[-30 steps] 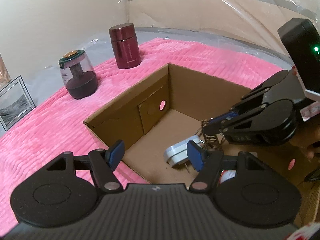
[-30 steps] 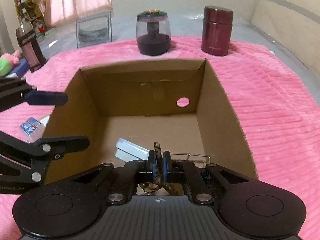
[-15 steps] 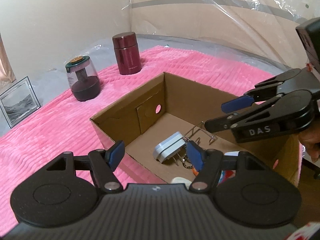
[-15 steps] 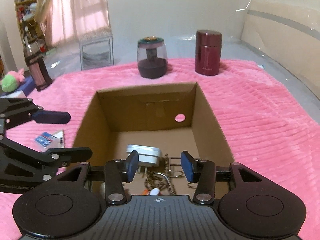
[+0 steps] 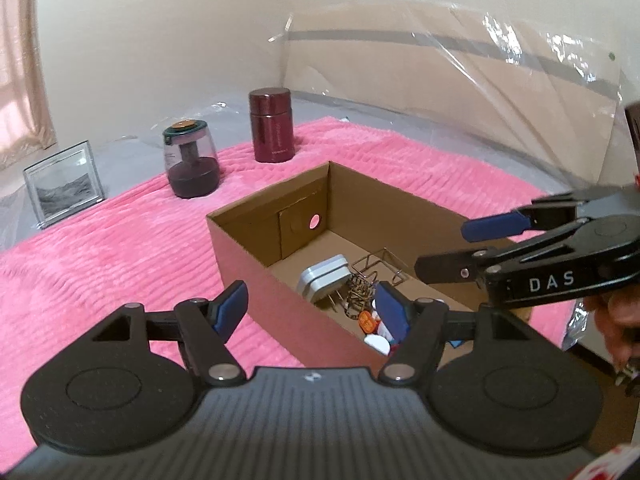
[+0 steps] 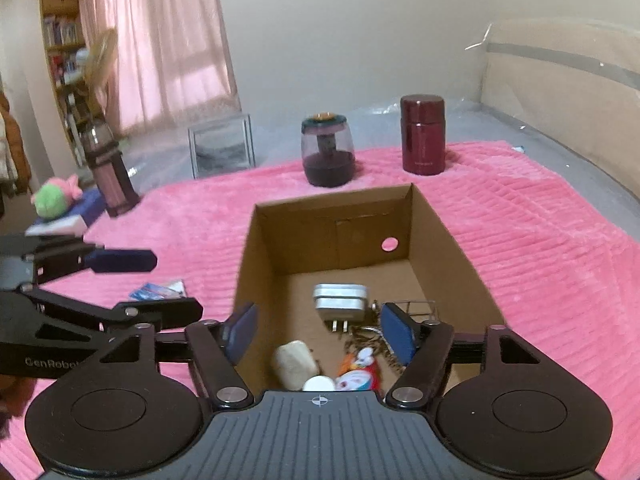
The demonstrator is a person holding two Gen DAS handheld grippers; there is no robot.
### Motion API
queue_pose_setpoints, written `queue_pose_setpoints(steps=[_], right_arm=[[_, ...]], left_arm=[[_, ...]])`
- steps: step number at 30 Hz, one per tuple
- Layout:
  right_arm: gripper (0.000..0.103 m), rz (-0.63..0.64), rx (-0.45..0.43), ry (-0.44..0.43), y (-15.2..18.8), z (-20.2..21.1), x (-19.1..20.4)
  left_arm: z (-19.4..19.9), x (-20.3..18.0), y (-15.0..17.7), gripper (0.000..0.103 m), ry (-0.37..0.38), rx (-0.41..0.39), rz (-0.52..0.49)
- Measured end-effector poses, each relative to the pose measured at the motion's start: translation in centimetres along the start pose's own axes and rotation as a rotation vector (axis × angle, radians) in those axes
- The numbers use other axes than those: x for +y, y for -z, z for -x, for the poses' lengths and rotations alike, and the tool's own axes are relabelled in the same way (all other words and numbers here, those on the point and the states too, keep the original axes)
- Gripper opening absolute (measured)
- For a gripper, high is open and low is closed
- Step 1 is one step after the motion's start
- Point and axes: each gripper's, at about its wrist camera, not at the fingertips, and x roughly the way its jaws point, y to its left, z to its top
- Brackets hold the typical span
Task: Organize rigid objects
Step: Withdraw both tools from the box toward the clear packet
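An open cardboard box (image 6: 452, 248) (image 5: 248, 264) sits on the pink blanket (image 5: 100, 248). Inside lie a grey plug adapter (image 6: 340, 300) (image 5: 324, 278), a chain keyring (image 6: 372, 336) (image 5: 358, 296), a wire puzzle (image 5: 380, 260), a pale stone-like lump (image 6: 294, 364) and a small cartoon figure (image 6: 358, 372). My right gripper (image 6: 320, 328) (image 5: 440, 249) hovers above the box's near end, its jaws opening and empty. My left gripper (image 5: 312, 306) (image 6: 176, 284) hangs beside the box's left wall, jaws opening a little, with nothing between them.
A maroon flask (image 6: 423, 134) and a clear jar with a dark base (image 6: 328, 152) stand on the blanket beyond the box. A picture frame (image 6: 222, 146) leans further back. A small blue packet (image 6: 160, 290) lies left of the box. A plush toy (image 6: 54, 200) is far left.
The right gripper went from shut on the chain keyring to open, leaving it in the box. Both grippers rose and drew back from the box.
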Motion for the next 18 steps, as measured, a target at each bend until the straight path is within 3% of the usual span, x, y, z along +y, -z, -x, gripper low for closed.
queue_pose_setpoints(steps=[7, 18], right_arm=[[0.074, -0.047, -0.053, -0.018, 2.2, 2.7, 2.3], [0.079, -0.017, -0.107, -0.053, 4.7, 4.6, 6.6]], left_arm=[[3.7, 1.2, 3.1, 0.072, -0.045, -0.023, 0.078], [7.7, 5.6, 8.6, 0.074, -0.160, 0.020, 0.217]])
